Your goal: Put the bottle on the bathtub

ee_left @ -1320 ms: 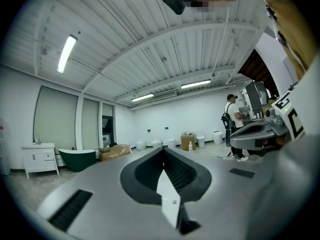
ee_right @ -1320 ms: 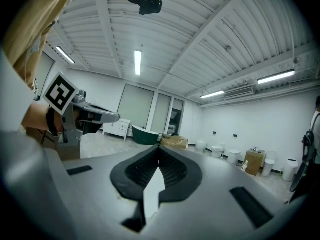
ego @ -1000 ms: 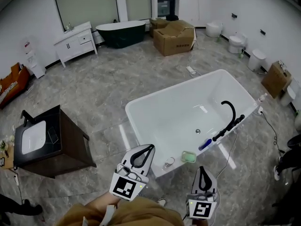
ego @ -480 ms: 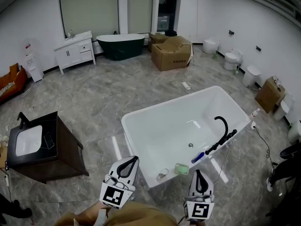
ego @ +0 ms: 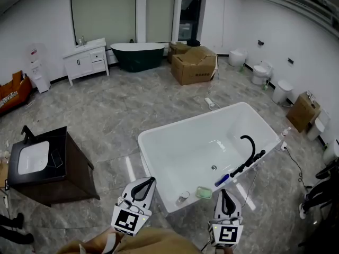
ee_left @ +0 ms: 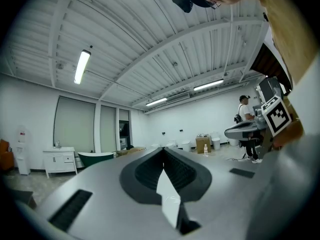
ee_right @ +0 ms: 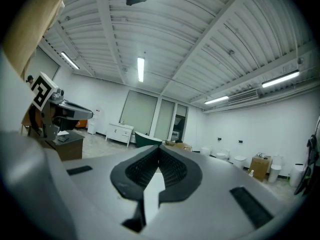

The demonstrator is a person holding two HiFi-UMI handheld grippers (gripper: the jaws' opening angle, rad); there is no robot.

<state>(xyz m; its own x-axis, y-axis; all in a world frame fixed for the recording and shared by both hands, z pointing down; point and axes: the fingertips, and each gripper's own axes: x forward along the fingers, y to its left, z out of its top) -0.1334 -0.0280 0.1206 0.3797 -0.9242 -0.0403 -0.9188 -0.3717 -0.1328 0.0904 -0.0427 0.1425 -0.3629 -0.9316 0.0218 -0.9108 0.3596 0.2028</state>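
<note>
Both claws have dropped back toward the bottom edge of the head view since a second ago, the left one sliding toward 7 o'clock. The bathtub now lies farther from them, with more of the back wall showing.

The left claw is clenched, its dark pads pressed together with nothing between them. The right claw is clenched and empty as well. Each points level and forward, held low in front of the body, marker cube turned up. The two are side by side, with tan sleeves just behind them.

From the claws the white bathtub spreads at 12 to 1 o'clock. On its near rim sit a small clear thing too small to name, a green dish and a blue thing. A black tap arches beyond them.

The bottle stands upright at about 2 o'clock from the right claw. It is on the floor just beside the tub's far right corner, near a cardboard box.

A dark cabinet with a sink stands at about 9 o'clock of the left claw.
</note>
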